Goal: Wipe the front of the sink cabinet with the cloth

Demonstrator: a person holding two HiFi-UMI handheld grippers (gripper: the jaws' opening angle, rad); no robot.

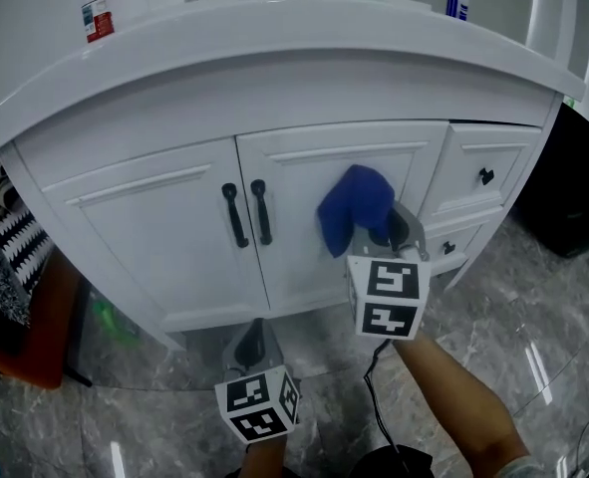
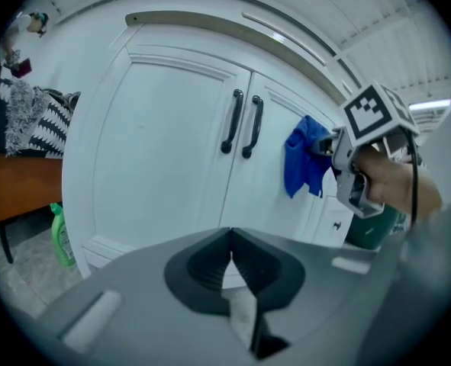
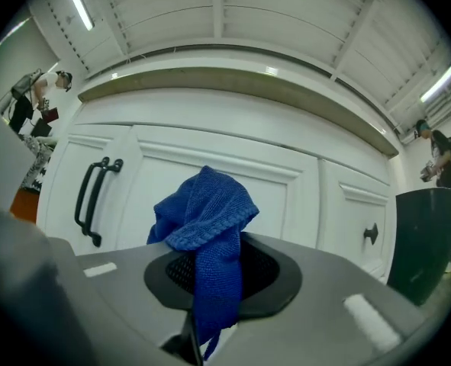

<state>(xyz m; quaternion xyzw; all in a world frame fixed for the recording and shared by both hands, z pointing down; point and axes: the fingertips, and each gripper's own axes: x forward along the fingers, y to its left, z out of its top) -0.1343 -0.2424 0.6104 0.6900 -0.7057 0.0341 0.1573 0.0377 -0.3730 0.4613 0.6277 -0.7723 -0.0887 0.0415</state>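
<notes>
Fingers (image 3: pixel 328 311) of R gripper (image 3: pixel 210 284) are clamped on cloth (image 3: pixel 206 212), a blue knit bunched above the jaws w/ a tail hanging down between them. L gripper (image 2: pixel 231 261) has jaws together, nothing in them, and is held well back from the cabinet (image 1: pixel 154 232).

Cloth sits at the right-hand door of the pair, toward that door's right edge, just beside the drawers (image 1: pixel 483 172). It seems to touch the panel, though contact can't be confirmed. Handling, as a judgement: light, soft, floppy, no break risk. The knit prob. drags a bit on paint and the loose top may fold over, so a pinch low on the bunch, as now, leaves enough wad to press flat.

Cabinet front is white, glossy, w/ raised panel frames and two black handles (image 1: pixel 234 217) at the doors' meeting edge, where cloth could snag. Sink top (image 1: pixel 274 43) overhangs it. Floor (image 1: pixel 533 337) is grey marble-look tile; a dark bin (image 1: pixel 573 192) stands at cabinet's right end.
</notes>
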